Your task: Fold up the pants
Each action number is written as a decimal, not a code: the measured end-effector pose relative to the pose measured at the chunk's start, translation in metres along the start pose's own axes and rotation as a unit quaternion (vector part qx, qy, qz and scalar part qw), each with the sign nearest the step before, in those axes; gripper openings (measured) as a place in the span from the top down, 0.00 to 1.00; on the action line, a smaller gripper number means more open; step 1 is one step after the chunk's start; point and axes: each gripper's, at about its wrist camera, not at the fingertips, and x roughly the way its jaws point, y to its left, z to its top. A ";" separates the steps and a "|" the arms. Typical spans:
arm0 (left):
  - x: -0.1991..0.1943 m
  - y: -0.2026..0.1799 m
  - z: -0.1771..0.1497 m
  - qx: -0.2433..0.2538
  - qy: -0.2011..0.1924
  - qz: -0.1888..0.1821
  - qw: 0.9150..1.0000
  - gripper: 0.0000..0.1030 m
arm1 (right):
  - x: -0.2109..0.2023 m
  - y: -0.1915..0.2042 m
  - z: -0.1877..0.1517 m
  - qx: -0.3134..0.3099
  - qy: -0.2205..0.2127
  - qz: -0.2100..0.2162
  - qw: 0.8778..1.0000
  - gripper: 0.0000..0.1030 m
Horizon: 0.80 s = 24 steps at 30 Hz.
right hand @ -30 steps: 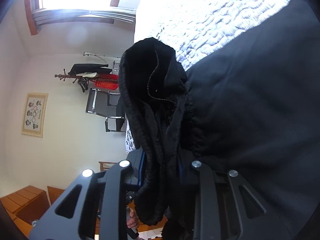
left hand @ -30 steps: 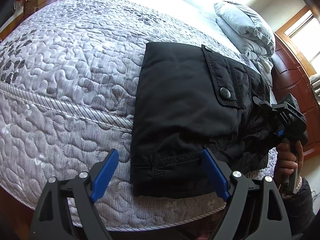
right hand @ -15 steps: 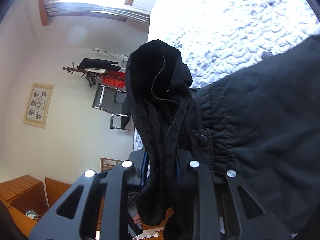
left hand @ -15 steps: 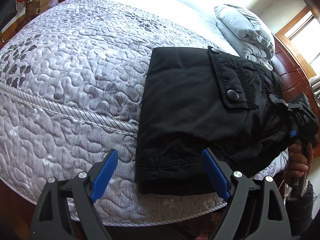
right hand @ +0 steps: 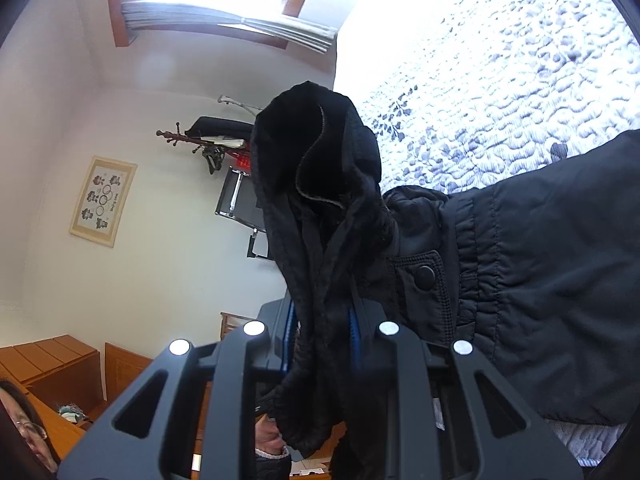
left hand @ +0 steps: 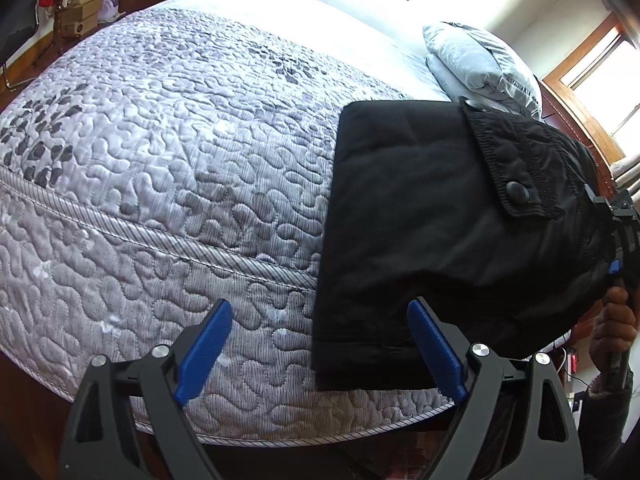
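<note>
Pants (left hand: 432, 216) folded, long axis across bed edge (left hand: 160, 240); right gripper (right hand: 320, 320) clamps waistband.

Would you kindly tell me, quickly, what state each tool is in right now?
Left tool: open, holding nothing, its fingers spread in front of the folded black pants.
Right tool: closed on a bunched edge of the pants.

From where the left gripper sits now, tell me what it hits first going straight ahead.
Probably the quilted bedspread: the open left gripper points mostly at it, with the folded black pants just inside its right finger. Depth is unclear.
</note>
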 end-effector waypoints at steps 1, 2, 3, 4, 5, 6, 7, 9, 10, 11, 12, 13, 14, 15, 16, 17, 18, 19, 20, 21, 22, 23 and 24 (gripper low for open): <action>0.000 -0.001 0.000 0.001 0.001 0.000 1.000 0.13 | 0.000 0.002 0.001 0.001 -0.002 0.001 1.000 0.80; 0.001 -0.002 0.000 0.002 0.002 -0.001 1.000 0.13 | -0.004 0.003 0.001 0.001 -0.004 0.001 1.000 0.80; 0.001 -0.004 0.000 0.002 0.002 -0.002 1.000 0.13 | -0.007 0.003 0.001 0.001 -0.005 0.000 1.000 0.80; 0.002 -0.006 -0.001 0.004 0.003 -0.003 1.000 0.13 | -0.012 0.003 0.001 0.000 -0.007 -0.002 1.000 0.80; 0.003 -0.008 0.000 0.005 0.004 -0.004 1.000 0.13 | -0.018 0.000 -0.002 0.001 -0.009 -0.002 1.000 0.80; 0.003 -0.010 -0.001 0.007 0.006 -0.005 1.000 0.13 | -0.021 0.002 -0.005 0.003 -0.010 -0.001 1.000 0.80; 0.004 -0.013 -0.001 0.010 0.006 -0.005 1.000 0.13 | -0.025 0.002 -0.004 0.004 -0.012 -0.002 1.000 0.80; 0.005 -0.018 -0.001 0.016 0.008 -0.006 1.000 0.13 | -0.030 0.001 -0.002 0.004 -0.016 -0.004 1.000 0.80; 0.006 -0.021 -0.001 0.018 0.009 -0.006 1.000 0.13 | -0.033 -0.001 -0.002 0.004 -0.018 -0.006 1.000 0.80; 0.008 -0.023 -0.001 0.019 0.011 -0.008 1.000 0.13 | -0.037 -0.001 -0.002 0.004 -0.020 -0.009 1.000 0.80; 0.008 -0.023 -0.001 0.020 0.012 -0.009 1.000 0.13 | -0.040 -0.001 -0.003 0.005 -0.022 -0.010 1.000 0.80; 0.009 -0.026 -0.001 0.022 0.014 -0.009 1.000 0.13 | -0.045 -0.001 -0.003 0.006 -0.025 -0.012 1.000 0.80; 0.010 -0.028 -0.001 0.024 0.015 -0.009 1.000 0.13 | -0.049 -0.002 -0.004 0.008 -0.027 -0.013 1.000 0.80; 0.011 -0.030 -0.001 0.026 0.016 -0.010 0.999 0.13 | -0.052 -0.003 -0.004 0.010 -0.030 -0.015 0.999 0.80; 0.013 -0.034 -0.001 0.031 0.018 -0.011 0.999 0.13 | -0.056 -0.005 -0.004 0.011 -0.032 -0.017 0.999 0.80; 0.014 -0.036 -0.001 0.033 0.019 -0.011 0.999 0.13 | -0.060 -0.008 -0.004 0.013 -0.034 -0.020 0.999 0.80; 0.015 -0.039 -0.001 0.036 0.020 -0.011 0.999 0.13 | -0.062 -0.010 -0.004 0.015 -0.036 -0.021 0.999 0.80; 0.017 -0.041 -0.002 0.039 0.023 -0.012 0.999 0.12 | -0.067 -0.012 -0.004 0.019 -0.039 -0.023 0.999 0.80; 0.018 -0.043 -0.002 0.041 0.025 -0.012 0.999 0.12 | -0.071 -0.014 -0.004 0.021 -0.041 -0.024 0.999 0.80; 0.019 -0.046 -0.002 0.044 0.027 -0.012 0.999 0.12 | -0.074 -0.017 -0.004 0.024 -0.043 -0.025 0.998 0.80; 0.020 -0.048 -0.002 0.045 0.029 -0.012 0.998 0.12 | -0.077 -0.021 -0.004 0.026 -0.046 -0.027 0.998 0.80; 0.022 -0.050 -0.002 0.047 0.031 -0.012 0.998 0.12 | -0.080 -0.023 -0.004 0.028 -0.048 -0.028 0.998 0.80; 0.023 -0.052 -0.002 0.050 0.033 -0.012 0.998 0.12 | -0.083 -0.027 -0.004 0.031 -0.051 -0.029 0.998 0.80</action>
